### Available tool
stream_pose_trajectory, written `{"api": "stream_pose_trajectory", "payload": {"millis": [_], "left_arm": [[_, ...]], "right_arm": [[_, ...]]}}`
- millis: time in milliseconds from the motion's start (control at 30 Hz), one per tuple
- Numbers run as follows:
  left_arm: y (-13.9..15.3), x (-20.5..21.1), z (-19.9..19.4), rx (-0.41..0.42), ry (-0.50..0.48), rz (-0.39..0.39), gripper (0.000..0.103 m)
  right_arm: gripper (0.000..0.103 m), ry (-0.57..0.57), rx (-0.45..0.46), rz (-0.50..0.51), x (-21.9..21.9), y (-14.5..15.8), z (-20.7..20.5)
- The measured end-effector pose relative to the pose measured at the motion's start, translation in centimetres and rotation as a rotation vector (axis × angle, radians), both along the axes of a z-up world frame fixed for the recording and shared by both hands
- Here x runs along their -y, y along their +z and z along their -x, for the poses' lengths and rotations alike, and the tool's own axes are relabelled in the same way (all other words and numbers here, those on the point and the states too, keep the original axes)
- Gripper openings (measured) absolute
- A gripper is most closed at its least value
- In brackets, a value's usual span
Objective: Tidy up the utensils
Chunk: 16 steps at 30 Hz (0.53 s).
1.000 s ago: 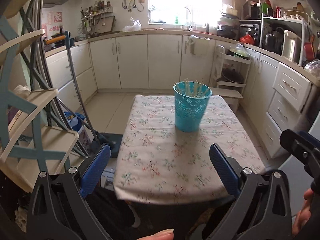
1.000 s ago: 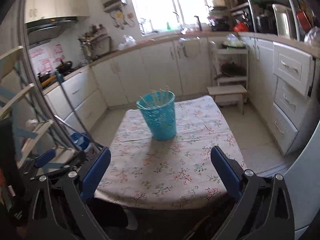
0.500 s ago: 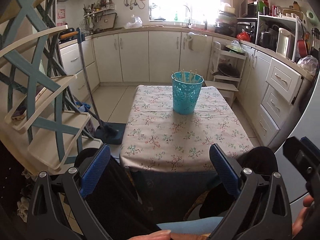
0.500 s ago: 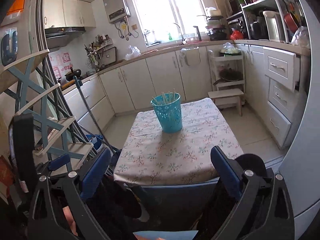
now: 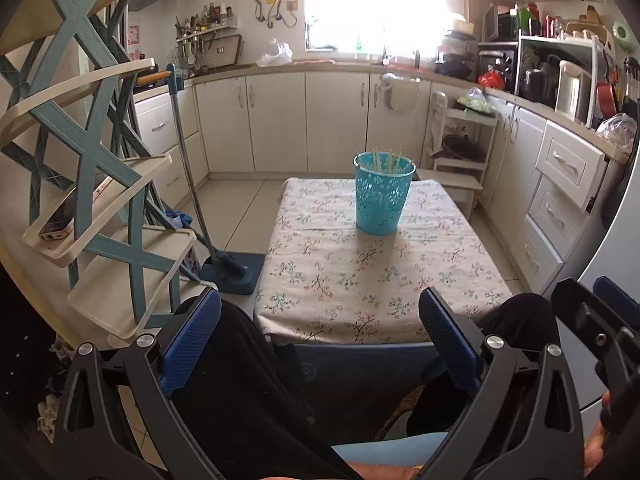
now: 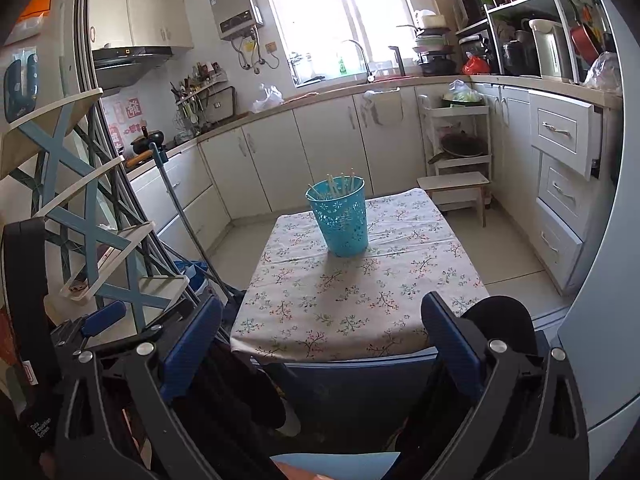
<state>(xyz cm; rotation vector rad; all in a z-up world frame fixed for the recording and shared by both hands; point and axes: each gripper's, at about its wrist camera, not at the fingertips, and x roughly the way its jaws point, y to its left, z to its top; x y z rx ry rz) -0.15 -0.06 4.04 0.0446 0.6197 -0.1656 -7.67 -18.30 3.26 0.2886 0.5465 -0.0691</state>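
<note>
Left tongs (image 5: 320,336) spread wide, nothing between the pads, low in frame above the person's dark-clothed knees. Right tongs (image 6: 322,340) likewise spread and empty. Teal perforated cup (image 5: 383,194) stands upright at frame centre on the floral-clothed surface (image 5: 360,280), toward its far end; pale utensil sticks (image 5: 390,160) protrude from its rim. Both tongs well apart from the cup.

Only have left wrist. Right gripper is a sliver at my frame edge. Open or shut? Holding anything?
Observer: The right gripper is open, with nothing between its fingers. It points at the blue cup on the table.
Operator: Stove side? The rack blocks me.
Observer: A black pot sits on the counter there, just beyond the top of the mop handle.
</note>
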Motion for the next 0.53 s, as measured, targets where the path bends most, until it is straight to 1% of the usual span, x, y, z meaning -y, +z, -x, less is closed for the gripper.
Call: {"api": "stream_pose_trajectory", "payload": {"millis": [33,200,333,533], "left_arm": [[0.1,-0.3,0.3,0.019,-0.011,0.020,0.095],[0.3,0.3,0.8,0.060,0.003,-0.035,0.095],[0.0,0.7,0.4,0.035,-0.011,-0.044,0.095],[-0.1,0.6,0.4,0.030,-0.008,-0.043,0.095]], "right_arm": [[0.096,0.001,-0.001,0.000,-0.1,0.0,0.0],[0.096,0.000,0.005,0.001,-0.1,-0.1,0.0],[0.096,0.004,0.004,0.010,-0.3,-0.2,0.0],[0.096,0.008,-0.007,0.007,-0.5,-0.4,0.0]]}}
